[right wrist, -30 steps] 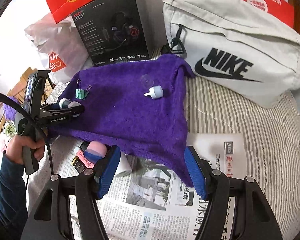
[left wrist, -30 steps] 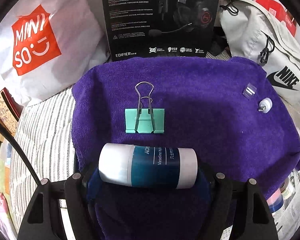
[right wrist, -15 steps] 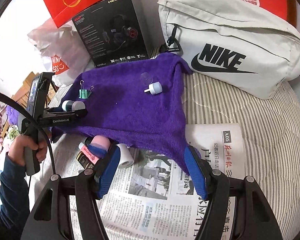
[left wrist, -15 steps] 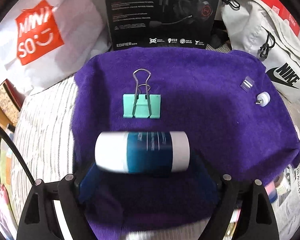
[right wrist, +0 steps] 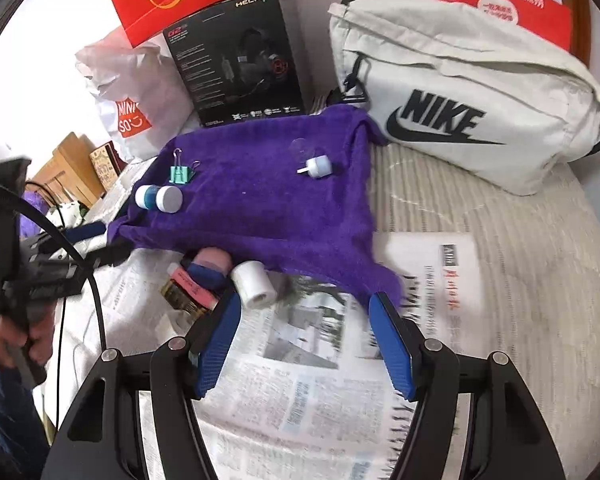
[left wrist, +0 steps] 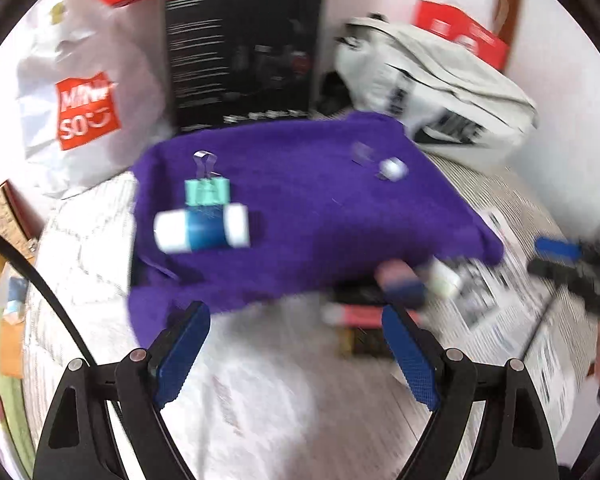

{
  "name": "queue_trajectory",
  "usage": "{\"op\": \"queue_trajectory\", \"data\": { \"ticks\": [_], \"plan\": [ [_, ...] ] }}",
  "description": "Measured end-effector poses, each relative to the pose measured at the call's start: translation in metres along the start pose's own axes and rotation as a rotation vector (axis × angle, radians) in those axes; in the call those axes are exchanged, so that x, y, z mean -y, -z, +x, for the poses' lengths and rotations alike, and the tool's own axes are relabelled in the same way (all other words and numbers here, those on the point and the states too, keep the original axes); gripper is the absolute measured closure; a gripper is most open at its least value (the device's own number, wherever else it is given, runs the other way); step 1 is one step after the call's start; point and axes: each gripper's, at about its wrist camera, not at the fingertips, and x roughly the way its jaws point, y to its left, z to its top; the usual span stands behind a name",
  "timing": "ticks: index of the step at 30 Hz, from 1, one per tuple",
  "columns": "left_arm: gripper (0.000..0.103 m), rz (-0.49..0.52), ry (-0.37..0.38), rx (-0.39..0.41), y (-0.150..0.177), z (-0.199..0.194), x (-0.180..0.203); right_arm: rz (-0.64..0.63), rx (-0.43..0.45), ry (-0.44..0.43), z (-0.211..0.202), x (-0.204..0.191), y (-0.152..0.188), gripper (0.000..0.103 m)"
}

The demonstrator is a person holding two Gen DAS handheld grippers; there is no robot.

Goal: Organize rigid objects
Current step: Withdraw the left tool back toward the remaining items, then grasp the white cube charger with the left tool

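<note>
- Left tool (left wrist: 296,344): blue pads spread wide, nothing between them; held above the near edge of the purple towel (left wrist: 308,208) and the striped bed cover (right wrist: 520,248). View is motion-blurred.
- Right tool (right wrist: 304,340): pads (right wrist: 392,344) set at a medium gap, nothing gripped; held above the newspaper (right wrist: 300,380) just off the towel's near edge.
- Vaseline jar (right wrist: 158,198), white caps and blue label, lying on its side on the towel near its left edge, free of both tools.
- Mint binder clip (right wrist: 181,174) seen just behind the jar, on the towel's far left part; touching or not cannot be told.
- Small white cap-like piece (right wrist: 318,167) with a pin, lying on the towel toward its far right corner; a clear plastic bit (right wrist: 302,147) just behind it.
- White roll (right wrist: 254,283), pink-and-blue item (right wrist: 210,266) and a pink-labelled box (right wrist: 190,282) clustered on the newspaper at the towel's near edge, not on the towel.
- Black headset box (right wrist: 240,60), Miniso bag (right wrist: 132,92) and Nike bag (right wrist: 460,92) seen standing beyond the towel's far edge.
- A hand (right wrist: 8,340) seen gripping the left tool's handle in the right wrist view.
</note>
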Motion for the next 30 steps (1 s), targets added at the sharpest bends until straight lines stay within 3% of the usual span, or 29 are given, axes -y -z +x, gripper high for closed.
{"op": "queue_trajectory", "data": {
  "ticks": [8, 18, 24, 26, 28, 30],
  "plan": [
    [0.016, 0.113, 0.084, -0.020, 0.027, 0.008, 0.048, 0.074, 0.050, 0.053, -0.032, 0.033, 0.016, 0.037],
    [0.016, 0.307, 0.001, -0.018, 0.039, 0.023, 0.086, 0.097, 0.047, 0.072, -0.039, 0.046, 0.027, 0.036],
    [0.044, 0.326, 0.009, -0.053, 0.041, 0.035, 0.088, 0.085, 0.039, 0.065, -0.036, 0.043, 0.028, 0.036],
    [0.060, 0.333, 0.006, -0.036, 0.040, 0.033, 0.088, 0.083, 0.033, 0.064, -0.033, 0.042, 0.029, 0.036],
    [0.075, 0.290, 0.068, -0.042, 0.036, 0.030, 0.081, 0.082, 0.027, 0.061, -0.030, 0.041, 0.029, 0.036],
    [0.075, 0.247, 0.103, -0.052, 0.033, 0.029, 0.073, 0.083, 0.017, 0.057, -0.026, 0.040, 0.029, 0.036]
  ]
}}
